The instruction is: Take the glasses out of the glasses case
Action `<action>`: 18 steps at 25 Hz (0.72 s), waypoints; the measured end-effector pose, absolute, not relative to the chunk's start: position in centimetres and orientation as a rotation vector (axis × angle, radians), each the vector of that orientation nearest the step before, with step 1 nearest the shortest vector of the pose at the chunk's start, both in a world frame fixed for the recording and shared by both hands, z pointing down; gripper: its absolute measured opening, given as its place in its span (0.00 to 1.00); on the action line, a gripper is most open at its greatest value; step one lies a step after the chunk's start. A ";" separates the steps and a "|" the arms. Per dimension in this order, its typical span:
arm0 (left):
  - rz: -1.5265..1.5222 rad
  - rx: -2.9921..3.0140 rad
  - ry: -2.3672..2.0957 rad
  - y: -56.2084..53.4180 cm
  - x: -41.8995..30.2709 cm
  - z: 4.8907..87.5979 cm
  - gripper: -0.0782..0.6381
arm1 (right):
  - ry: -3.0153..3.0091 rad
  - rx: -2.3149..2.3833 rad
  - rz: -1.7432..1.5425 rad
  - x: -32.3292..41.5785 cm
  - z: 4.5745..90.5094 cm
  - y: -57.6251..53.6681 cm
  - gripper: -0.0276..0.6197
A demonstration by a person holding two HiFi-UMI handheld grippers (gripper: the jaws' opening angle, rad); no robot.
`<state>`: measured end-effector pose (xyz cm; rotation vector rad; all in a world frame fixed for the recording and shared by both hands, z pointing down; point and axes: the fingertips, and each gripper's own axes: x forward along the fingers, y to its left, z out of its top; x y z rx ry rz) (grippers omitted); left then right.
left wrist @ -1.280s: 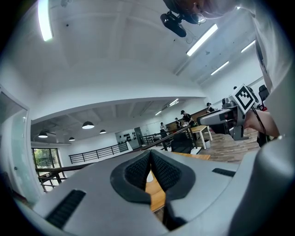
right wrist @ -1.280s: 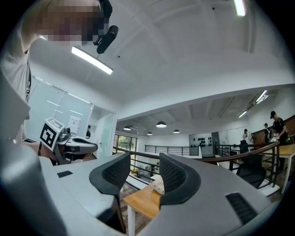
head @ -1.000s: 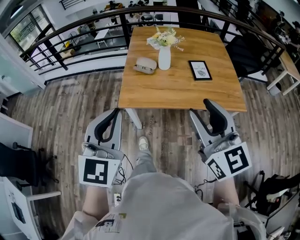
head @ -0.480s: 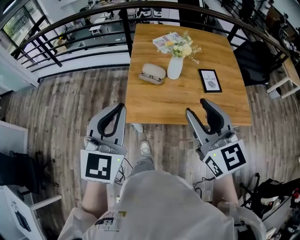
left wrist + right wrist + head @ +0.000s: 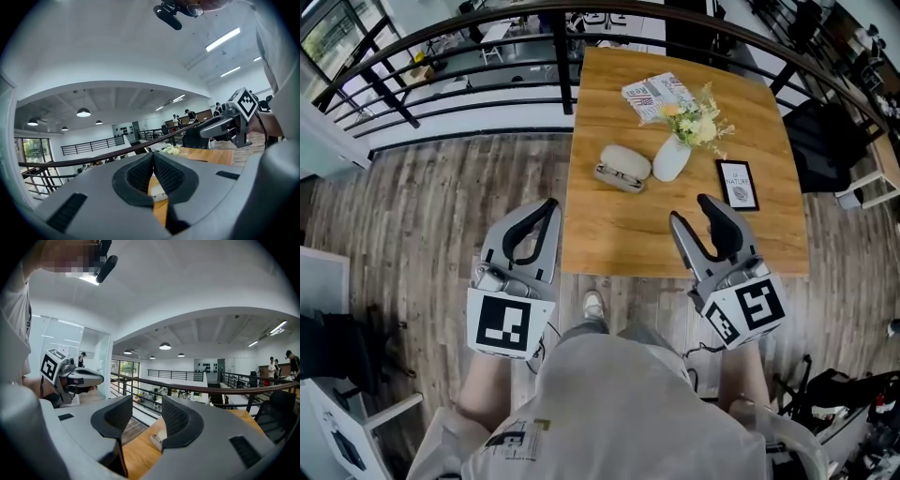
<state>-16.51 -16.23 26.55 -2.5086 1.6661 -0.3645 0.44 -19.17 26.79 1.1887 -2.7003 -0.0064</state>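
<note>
**Reaching for the shut case**

The wooden tabletop (image 5: 619, 225) carries a white flower vase (image 5: 671, 161) with the beige glasses case (image 5: 623, 167) just beside it, apparently shut. The left tool (image 5: 547, 208), jaws together, and the right tool (image 5: 692, 212), jaws apart and empty, hover at the near edge. Best to pin the base and lift the lid clear of the vase

Bare tabletop (image 5: 619, 230) before case (image 5: 623, 167); vase (image 5: 672, 161) crowds its right.

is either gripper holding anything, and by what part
Nothing is held. The left gripper has its jaws together on nothing, the right gripper has them apart and empty; the glasses case lies untouched on the table.
</note>
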 end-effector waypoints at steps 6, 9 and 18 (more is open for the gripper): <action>-0.399 -2.545 1.679 -19.5 -16.7 28.5 0.13 | -2.677 1.170 0.039 0.2 28.2 -23.0 0.37; -0.422 -2.554 1.690 -21.0 -16.2 29.3 0.13 | -2.655 1.119 0.053 0.4 29.6 -24.5 0.37; -0.454 -2.574 1.741 -25.7 -14.7 31.5 0.13 | -2.578 0.919 0.098 -0.2 35.1 -29.9 0.37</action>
